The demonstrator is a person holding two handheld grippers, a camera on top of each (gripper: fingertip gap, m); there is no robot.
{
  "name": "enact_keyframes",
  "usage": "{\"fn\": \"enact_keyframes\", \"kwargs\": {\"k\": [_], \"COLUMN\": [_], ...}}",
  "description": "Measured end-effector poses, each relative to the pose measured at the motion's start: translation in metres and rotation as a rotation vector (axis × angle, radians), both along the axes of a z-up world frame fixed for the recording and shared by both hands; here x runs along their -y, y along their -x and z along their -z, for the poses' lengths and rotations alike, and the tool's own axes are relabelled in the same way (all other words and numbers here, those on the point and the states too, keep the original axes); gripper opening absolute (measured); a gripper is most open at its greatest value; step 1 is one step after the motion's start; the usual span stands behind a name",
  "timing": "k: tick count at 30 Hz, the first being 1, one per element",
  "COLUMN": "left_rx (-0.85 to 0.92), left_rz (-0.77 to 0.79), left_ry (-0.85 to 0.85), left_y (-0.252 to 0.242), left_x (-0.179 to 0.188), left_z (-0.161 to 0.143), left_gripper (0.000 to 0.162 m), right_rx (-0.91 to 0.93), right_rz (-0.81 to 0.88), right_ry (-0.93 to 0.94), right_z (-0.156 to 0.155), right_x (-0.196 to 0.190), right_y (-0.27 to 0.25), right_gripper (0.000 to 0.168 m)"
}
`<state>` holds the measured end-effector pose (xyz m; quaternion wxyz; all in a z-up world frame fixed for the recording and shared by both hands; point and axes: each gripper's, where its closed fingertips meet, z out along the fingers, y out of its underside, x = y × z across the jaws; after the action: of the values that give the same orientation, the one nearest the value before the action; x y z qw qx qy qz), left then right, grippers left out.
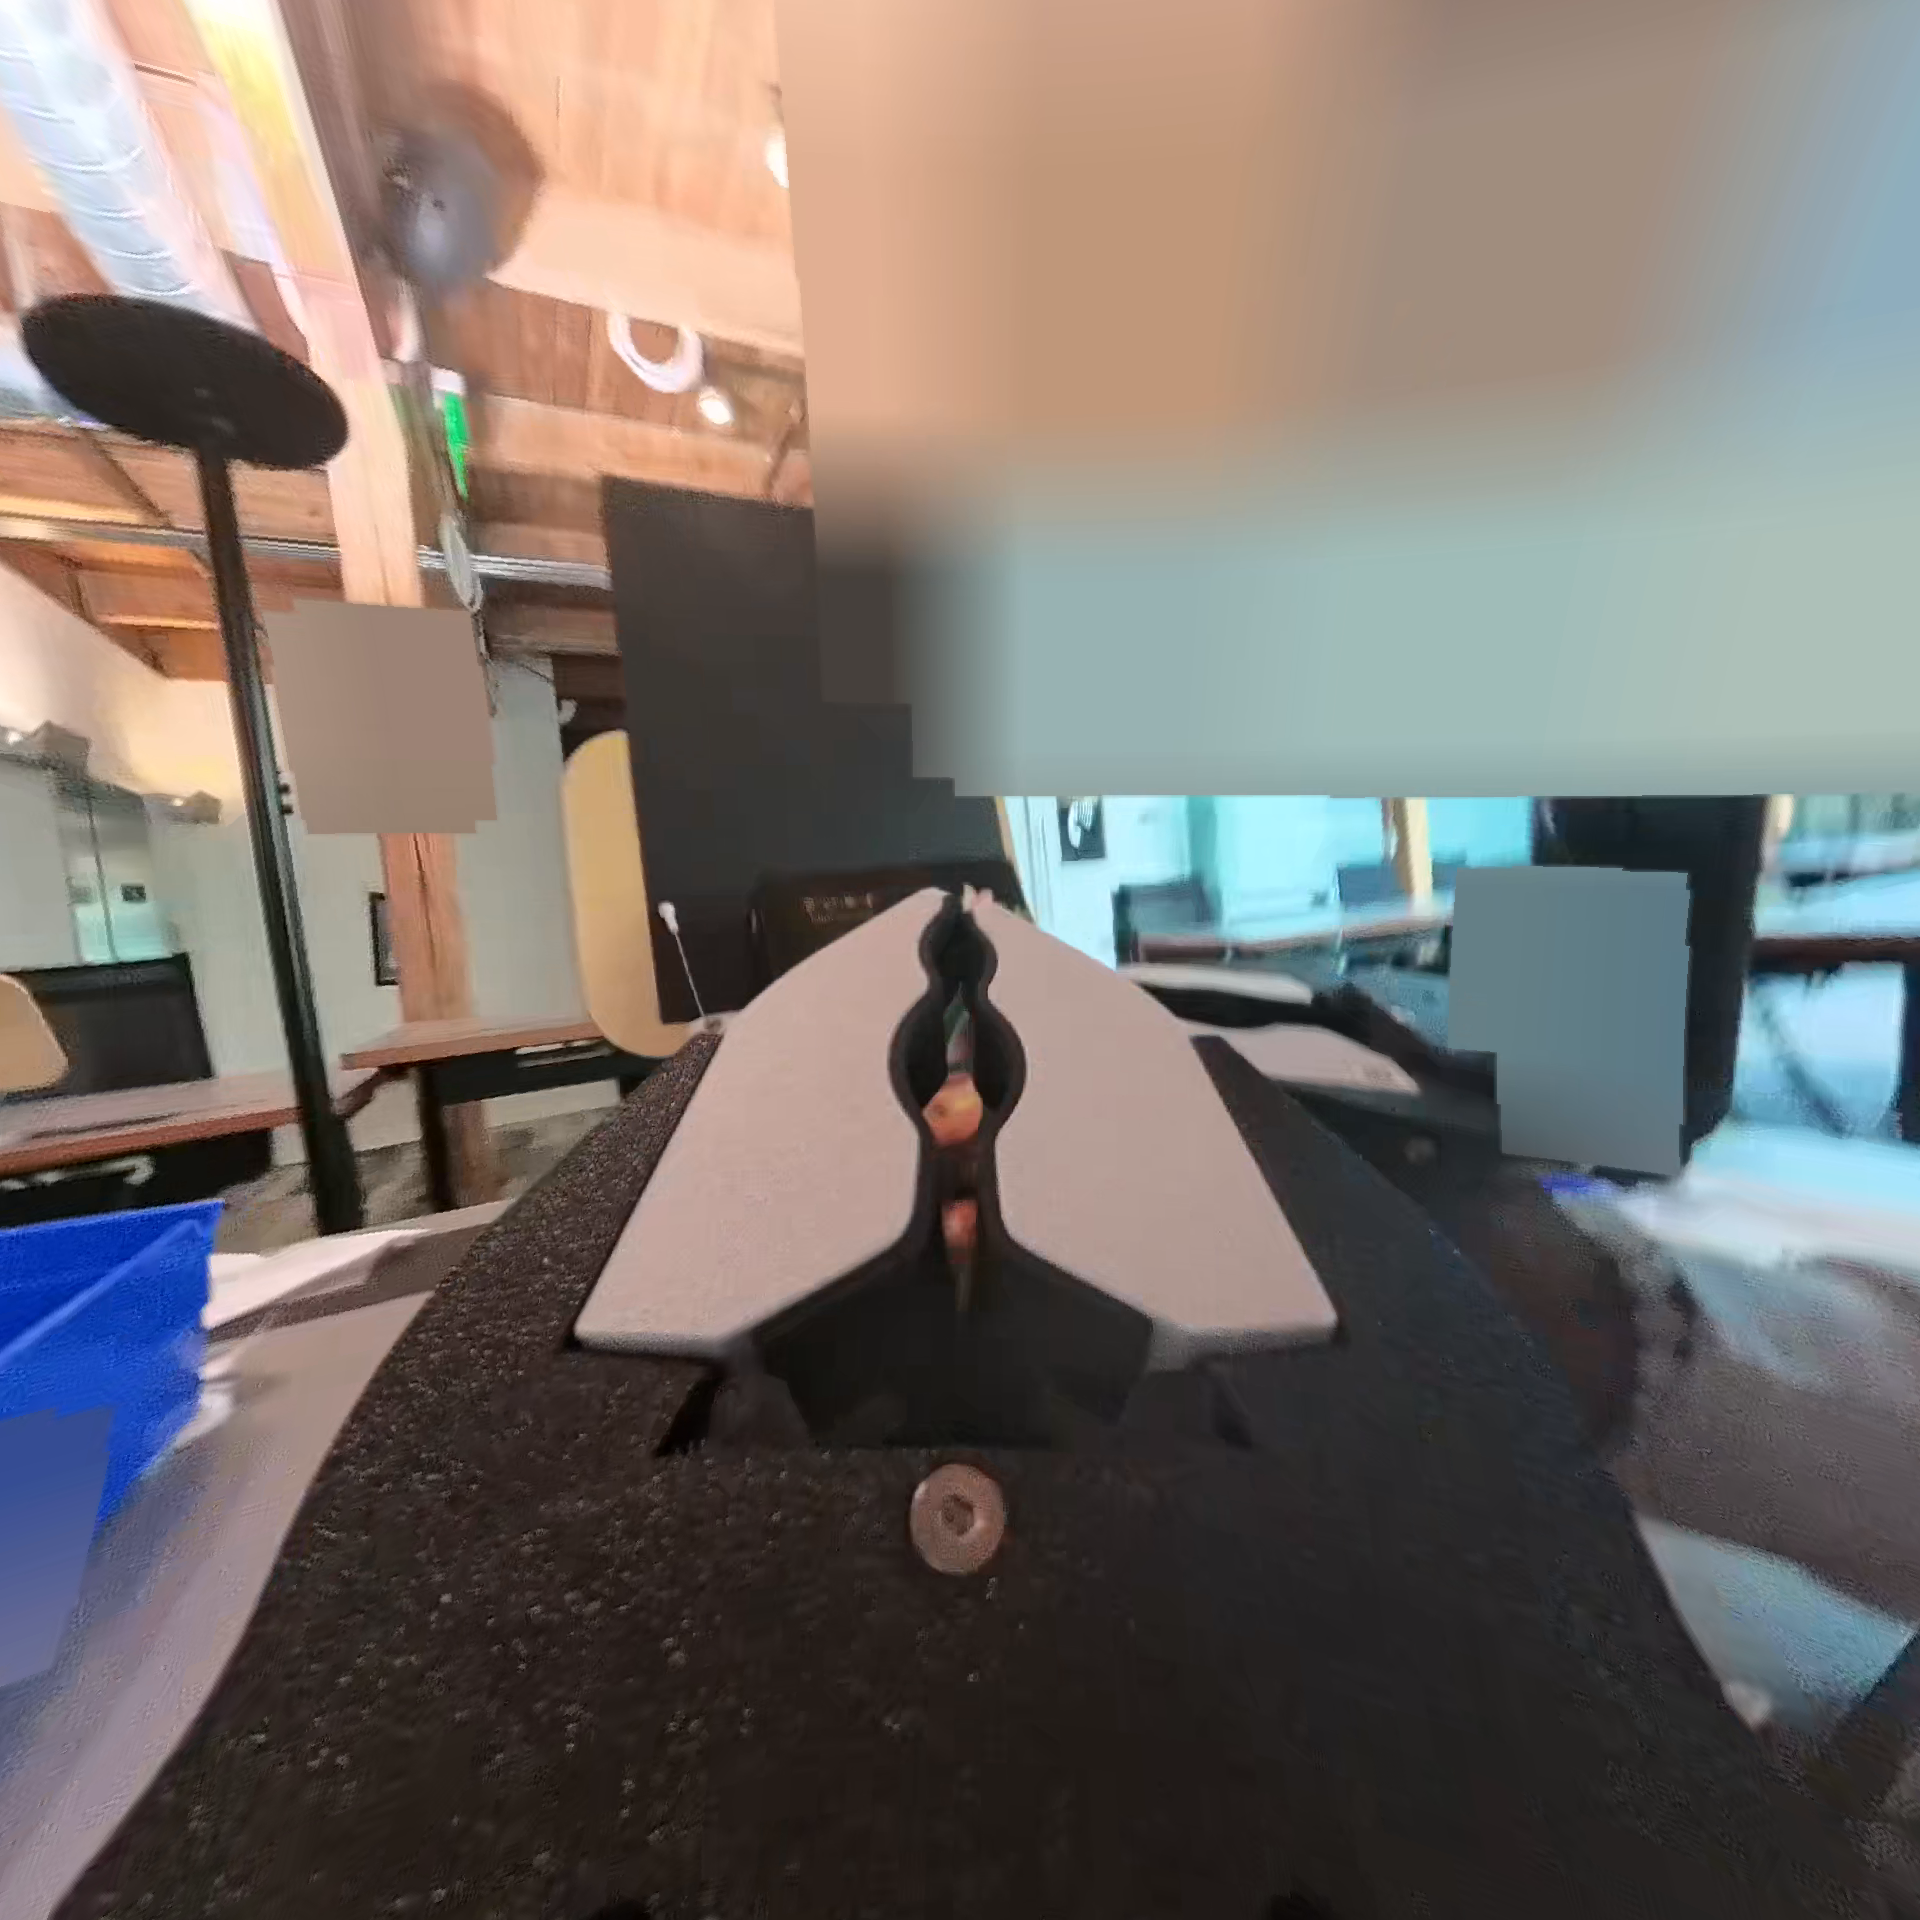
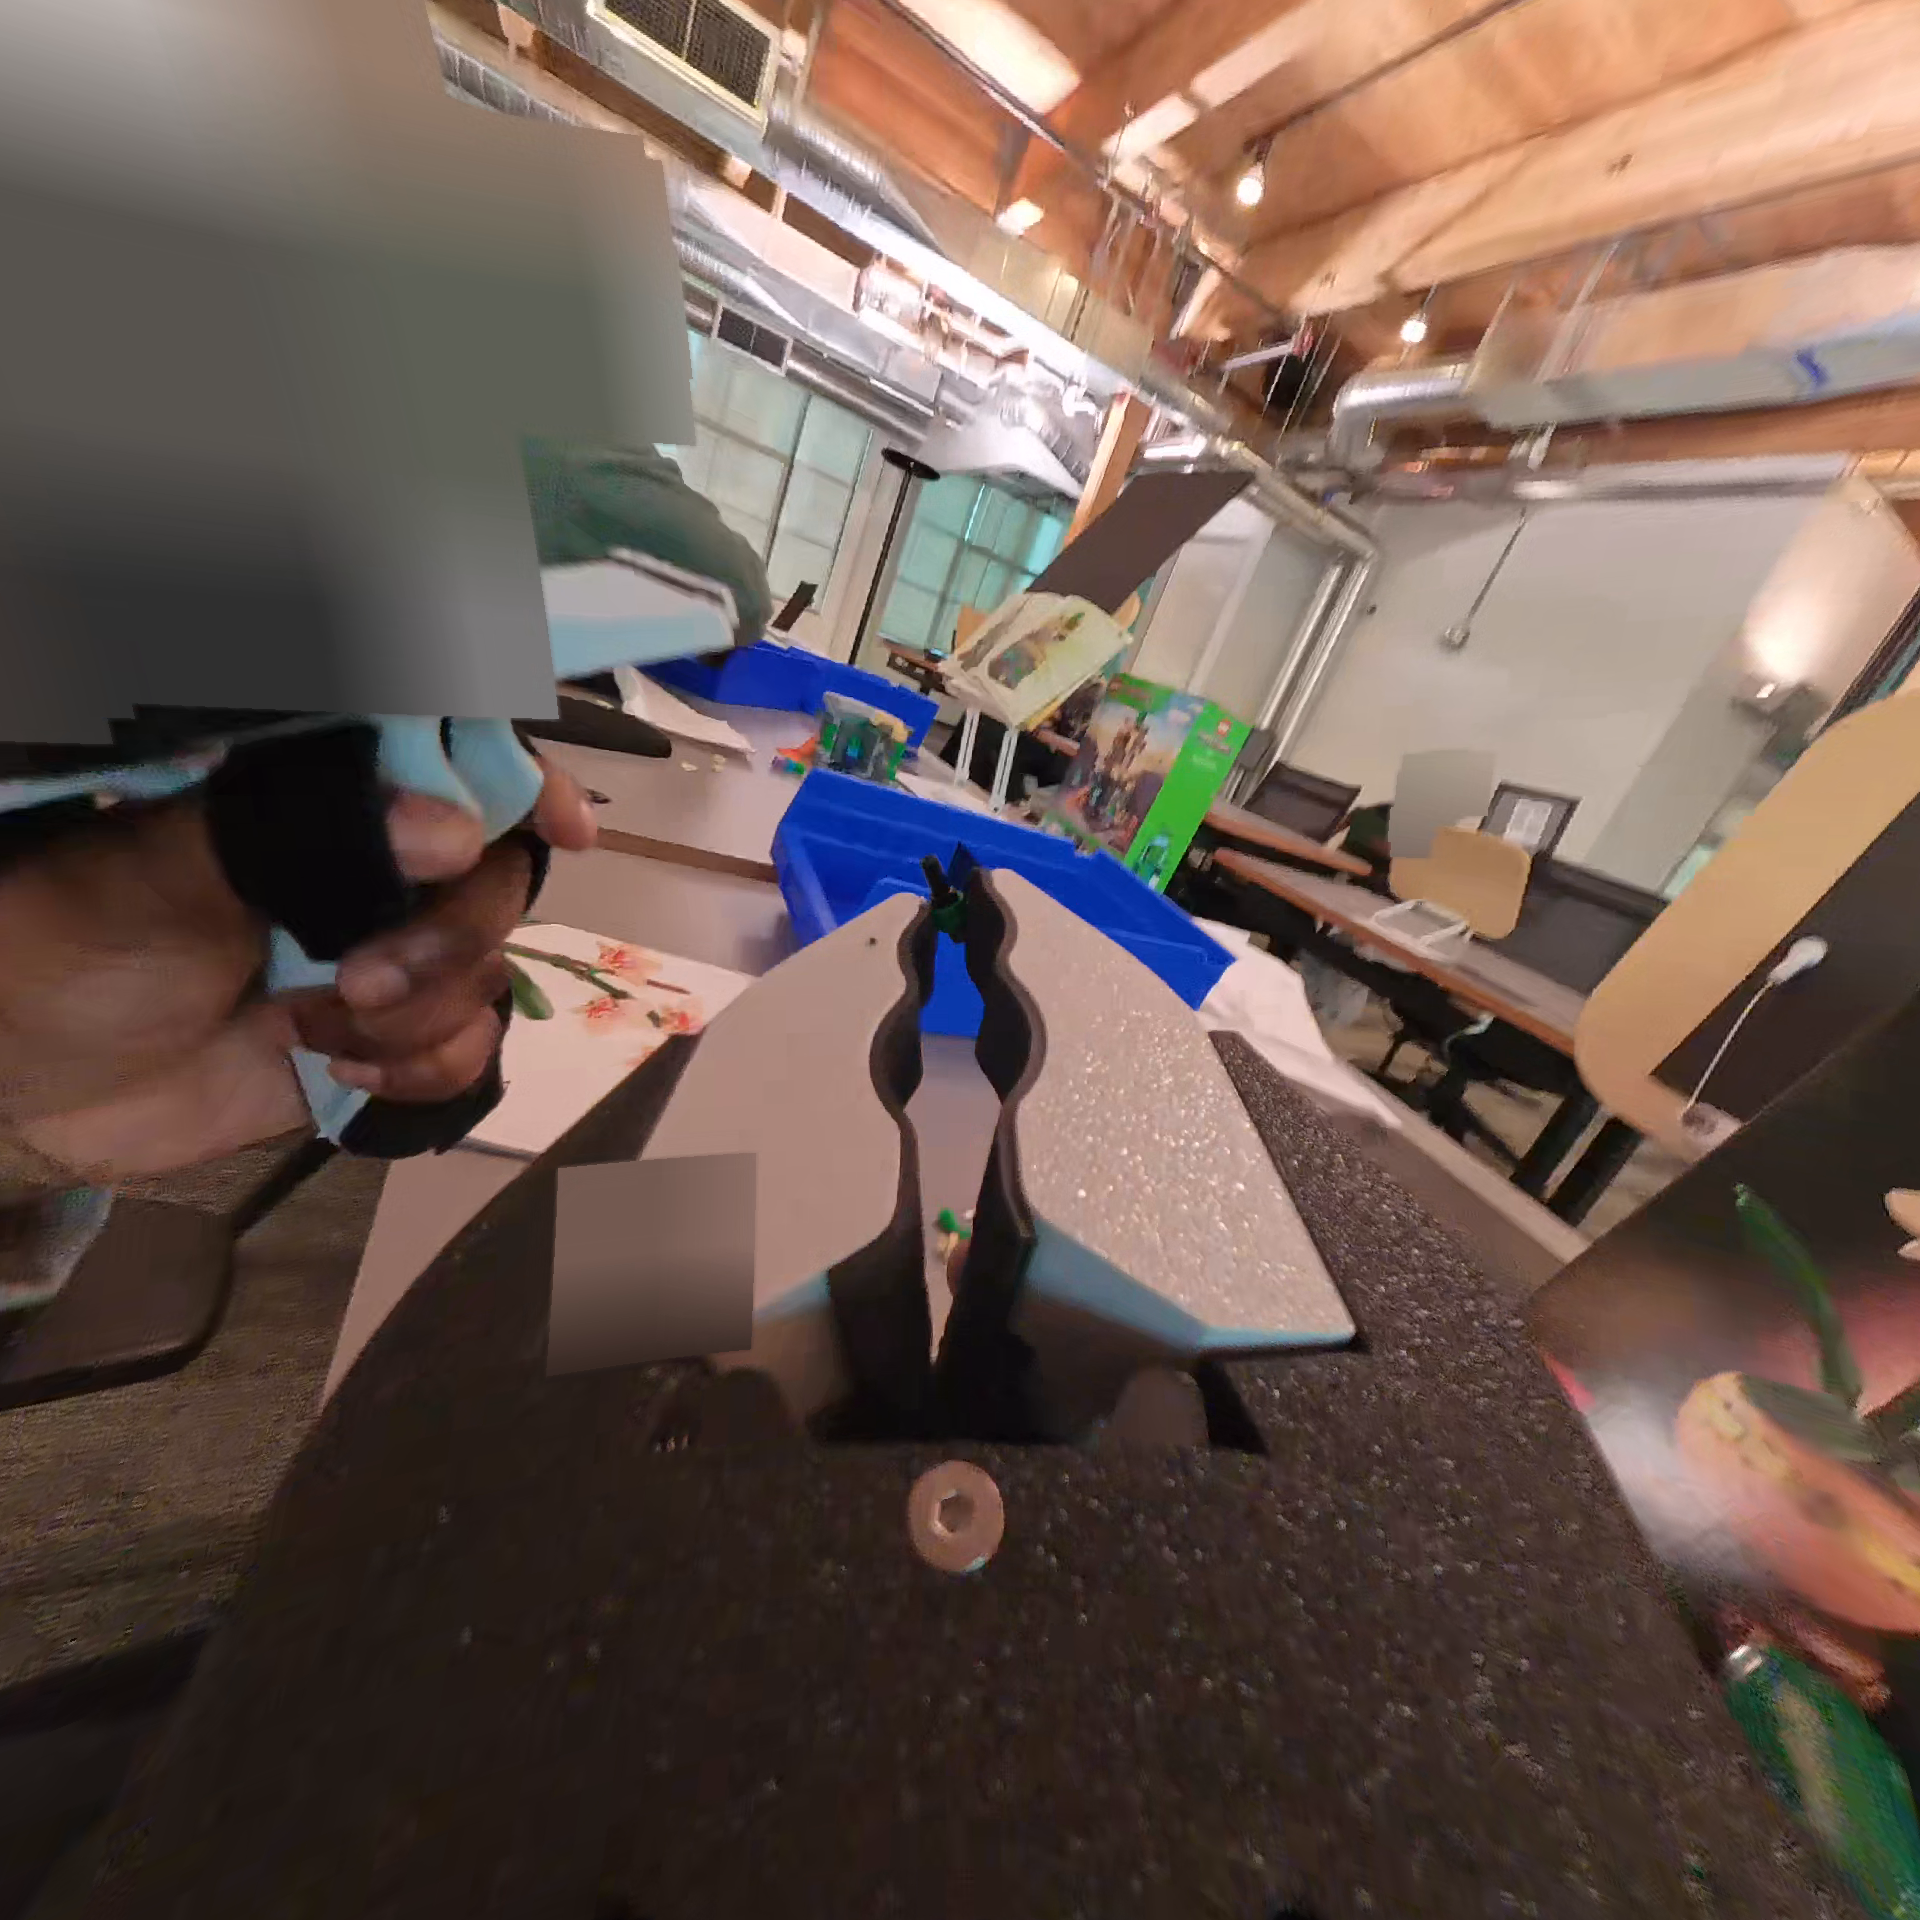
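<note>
My left gripper (image 1: 966, 902) is raised and points out into the room. Its jaws are closed, and a tiny pale piece (image 1: 975, 894) pokes out at the tips. Orange blurs (image 1: 956, 1117) show through the gap behind the jaws. My right gripper (image 2: 948, 902) is shut on a small green and black piece (image 2: 943, 906) at its tips, held above the grey table (image 2: 665, 810). A person's hand (image 2: 416, 935) grips the black handle of the other tool at the left of the right wrist view.
A blue bin (image 2: 1039, 883) sits on the table just past the right gripper, and another blue bin (image 1: 94, 1330) is at the left. An open booklet with pink flowers (image 2: 613, 997), loose small pieces (image 2: 951, 1226), a green box (image 2: 1164, 769) and a dark printed box (image 2: 1766, 1455) are nearby. A black lamp pole (image 1: 270, 831) stands left. The gap from one gripper's tips to the other's is roughly 5 cm.
</note>
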<state>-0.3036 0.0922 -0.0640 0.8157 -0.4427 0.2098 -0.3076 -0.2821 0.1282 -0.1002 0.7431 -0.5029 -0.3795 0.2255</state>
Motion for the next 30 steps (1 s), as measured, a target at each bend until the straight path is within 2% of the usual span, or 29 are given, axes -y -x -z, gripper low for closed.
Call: {"fn": "enact_keyframes", "kwargs": {"k": [1, 5, 15, 22, 30], "left_rx": [-0.059, -0.056, -0.176, -0.185, -0.221], "left_rz": [-0.012, 0.066, 0.123, 0.147, 0.118], "left_ry": [-0.017, 0.019, 0.054, 0.055, 0.051], "left_y": [-0.010, -0.033, -0.045, -0.048, -0.050], "left_x": [0.001, 0.000, 0.002, 0.002, 0.000], "left_z": [0.004, 0.007, 0.018, 0.018, 0.018], "left_gripper": [0.000, 0.000, 0.013, 0.002, 0.002], "right_rx": [-0.006, -0.016, 0.024, 0.034, 0.077], "right_rz": [-0.002, -0.021, 0.005, -0.001, 0.027], "right_ry": [0.020, -0.059, -0.142, -0.155, -0.207], "right_z": [0.003, -0.006, -0.011, -0.011, -0.011], "right_x": [-0.002, 0.011, 0.018, 0.022, 0.023], "right_y": [-0.002, 0.001, 0.001, 0.003, 0.003], "right_gripper": [0.006, 0.006, 0.006, 0.006, 0.006]}}
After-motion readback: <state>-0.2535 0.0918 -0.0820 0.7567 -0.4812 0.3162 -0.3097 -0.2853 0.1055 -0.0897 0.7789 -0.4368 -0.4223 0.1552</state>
